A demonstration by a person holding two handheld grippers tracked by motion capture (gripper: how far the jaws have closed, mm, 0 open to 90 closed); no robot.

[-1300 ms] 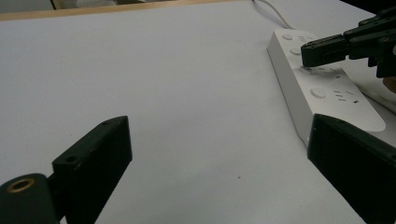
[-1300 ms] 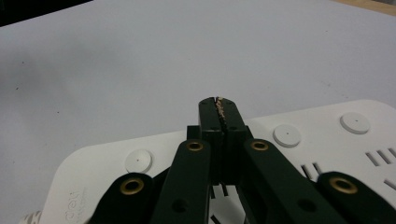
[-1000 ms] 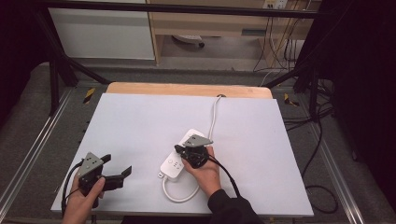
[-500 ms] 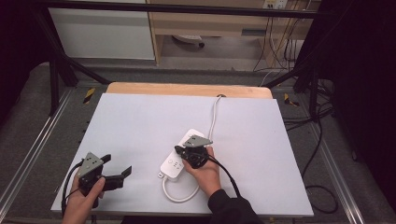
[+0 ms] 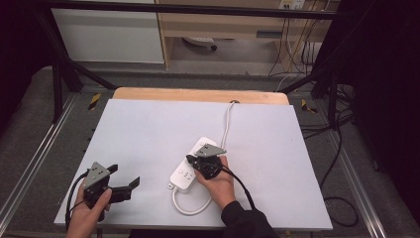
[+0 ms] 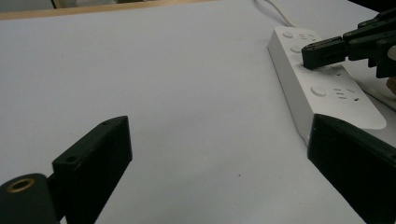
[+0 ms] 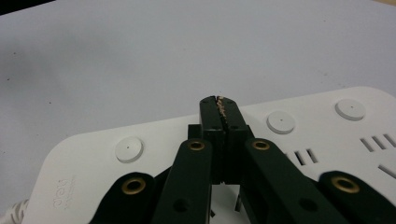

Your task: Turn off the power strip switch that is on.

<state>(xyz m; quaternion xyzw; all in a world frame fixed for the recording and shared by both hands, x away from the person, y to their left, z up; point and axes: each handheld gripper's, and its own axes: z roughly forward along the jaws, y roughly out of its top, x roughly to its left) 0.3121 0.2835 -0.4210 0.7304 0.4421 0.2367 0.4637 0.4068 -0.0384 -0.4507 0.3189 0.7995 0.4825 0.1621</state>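
Observation:
A white power strip (image 5: 182, 174) lies on the white table, angled from near left to far right; it has round buttons and socket slots (image 7: 303, 123). My right gripper (image 5: 191, 159) is shut, its tips resting just over the strip's top between two buttons (image 7: 219, 103). I see nothing held between its jaws. The left gripper view shows that same gripper (image 6: 322, 51) above the strip (image 6: 327, 93). My left gripper (image 5: 124, 176) is open near the table's front left corner, well apart from the strip, with bare table between its jaws (image 6: 219, 140).
The strip's white cord (image 5: 227, 121) runs to the table's far wooden edge (image 5: 198, 94), and another loop (image 5: 190, 207) curls toward the front edge beside the right hand. Black frame bars and floor cables surround the table.

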